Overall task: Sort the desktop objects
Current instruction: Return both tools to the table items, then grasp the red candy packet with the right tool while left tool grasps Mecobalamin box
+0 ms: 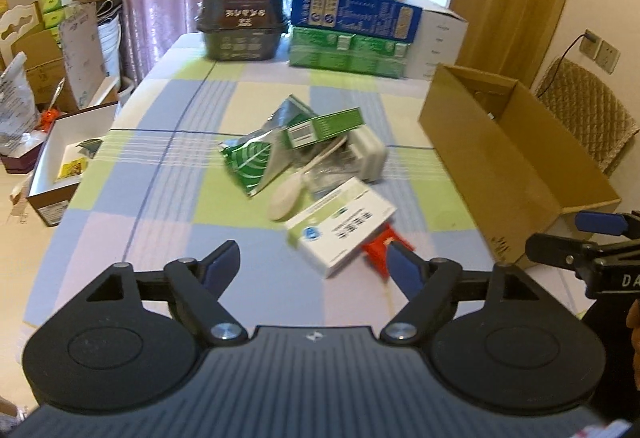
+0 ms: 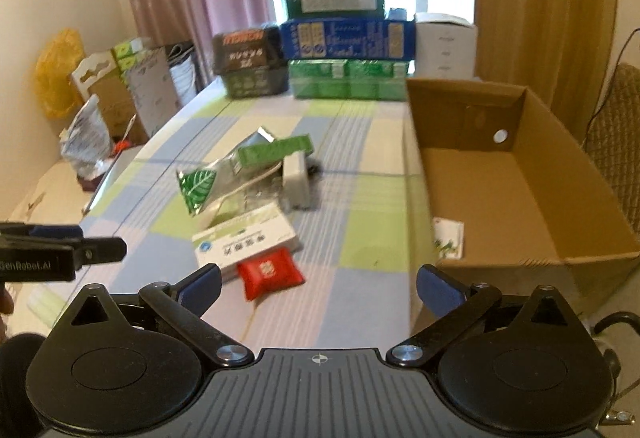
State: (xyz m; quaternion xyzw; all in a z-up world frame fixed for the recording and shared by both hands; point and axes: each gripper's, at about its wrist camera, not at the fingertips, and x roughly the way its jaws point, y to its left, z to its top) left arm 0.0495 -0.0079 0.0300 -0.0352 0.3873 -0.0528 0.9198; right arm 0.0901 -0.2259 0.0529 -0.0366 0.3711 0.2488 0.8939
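Note:
A pile of small objects lies mid-table: a white medicine box (image 1: 340, 224) (image 2: 244, 238), a red pouch (image 1: 380, 248) (image 2: 270, 272) against its near edge, a white spoon (image 1: 298, 182), a green-and-silver foil packet (image 1: 256, 154) (image 2: 200, 184), a slim green box (image 1: 324, 126) (image 2: 276, 154) and a white charger block (image 1: 370, 154) (image 2: 298, 178). My left gripper (image 1: 314, 264) hovers open just short of the medicine box. My right gripper (image 2: 318, 286) is open above the table's near edge, with nothing between its fingers. An open cardboard box (image 1: 516, 158) (image 2: 520, 174) on the right holds a small white packet (image 2: 448, 238).
Stacked green, blue and white cartons (image 1: 356, 14) (image 2: 348, 38) and a dark basket (image 1: 242, 24) line the table's far end. A white open box (image 1: 60, 154) and bags sit off the left side. A padded chair (image 1: 588, 110) stands right of the cardboard box.

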